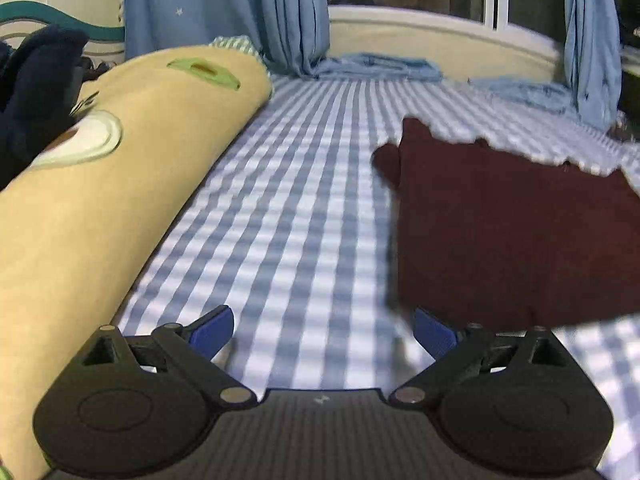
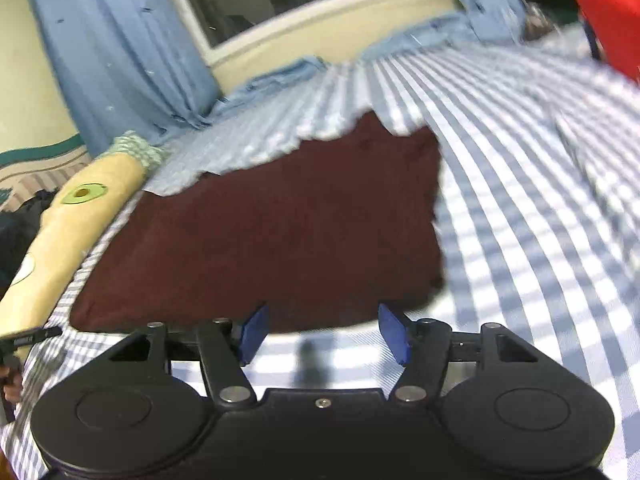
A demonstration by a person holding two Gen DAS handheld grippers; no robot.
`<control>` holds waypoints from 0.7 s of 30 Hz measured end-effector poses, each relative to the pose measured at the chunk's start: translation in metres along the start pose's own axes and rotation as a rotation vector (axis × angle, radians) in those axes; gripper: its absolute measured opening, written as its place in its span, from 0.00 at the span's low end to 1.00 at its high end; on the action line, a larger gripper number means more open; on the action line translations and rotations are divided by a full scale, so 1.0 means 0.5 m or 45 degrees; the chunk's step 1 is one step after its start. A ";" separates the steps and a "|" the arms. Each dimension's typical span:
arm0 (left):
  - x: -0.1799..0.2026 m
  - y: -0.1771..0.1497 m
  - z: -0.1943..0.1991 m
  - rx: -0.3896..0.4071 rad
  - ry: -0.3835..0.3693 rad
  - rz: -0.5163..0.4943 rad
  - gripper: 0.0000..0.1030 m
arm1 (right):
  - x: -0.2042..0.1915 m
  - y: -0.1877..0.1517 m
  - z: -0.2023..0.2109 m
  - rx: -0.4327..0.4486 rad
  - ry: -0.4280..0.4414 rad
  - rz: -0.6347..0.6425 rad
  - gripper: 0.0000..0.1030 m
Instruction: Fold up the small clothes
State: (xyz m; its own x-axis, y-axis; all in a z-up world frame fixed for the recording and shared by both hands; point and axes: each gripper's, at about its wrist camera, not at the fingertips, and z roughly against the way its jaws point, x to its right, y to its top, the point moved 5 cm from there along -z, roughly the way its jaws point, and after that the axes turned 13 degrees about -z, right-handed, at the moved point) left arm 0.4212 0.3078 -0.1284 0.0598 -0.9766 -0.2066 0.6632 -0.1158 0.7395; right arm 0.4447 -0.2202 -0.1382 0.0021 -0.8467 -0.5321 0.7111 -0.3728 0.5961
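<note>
Right wrist view showed the right gripper point(image 2: 323, 332) and left gripper point(image 1: 325, 330) fingers spread, empty; smoothing the dark maroon knitted garment point(image 2: 280, 220) flat before regrasping would help.

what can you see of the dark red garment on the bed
The dark red garment is a soft, matte, maroon cloth lying flat on the blue-and-white checked sheet, folded into a rough rectangle. Its far edge is wavy and uneven; a small flap juts out at the far left corner in the left wrist view. The long yellow pillow lies beside it, apart. Neither hand-held gripper touches it: the left hand-held gripper and right hand-held gripper both stand open at its near edge.
</note>
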 end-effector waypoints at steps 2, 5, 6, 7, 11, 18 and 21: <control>0.021 0.034 -0.018 0.018 -0.022 -0.008 0.96 | -0.040 0.009 0.001 0.041 0.041 0.049 0.74; 0.064 0.067 -0.056 0.013 -0.064 -0.018 0.96 | -0.082 0.025 -0.033 0.047 0.063 0.096 0.76; 0.075 0.067 -0.072 -0.010 -0.053 -0.030 0.96 | -0.087 0.028 -0.048 0.038 0.061 0.099 0.77; 0.080 0.063 -0.087 -0.039 -0.032 -0.050 0.96 | -0.089 0.029 -0.070 0.020 0.049 0.099 0.76; 0.051 0.033 -0.104 -0.065 -0.003 -0.008 1.00 | -0.039 0.020 -0.123 -0.054 -0.099 0.105 0.70; 0.027 0.043 0.026 0.107 -0.043 0.060 0.99 | -0.031 0.106 -0.080 0.054 -0.099 0.240 0.72; 0.054 0.051 0.071 0.162 -0.085 0.068 0.99 | -0.041 0.215 -0.123 0.129 -0.155 0.320 0.73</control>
State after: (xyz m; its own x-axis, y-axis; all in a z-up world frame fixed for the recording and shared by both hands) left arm 0.4132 0.2720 -0.0925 0.0401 -0.9914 -0.1246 0.5602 -0.0809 0.8244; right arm 0.5640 -0.2196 -0.1002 0.0807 -0.9542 -0.2880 0.6254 -0.1765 0.7601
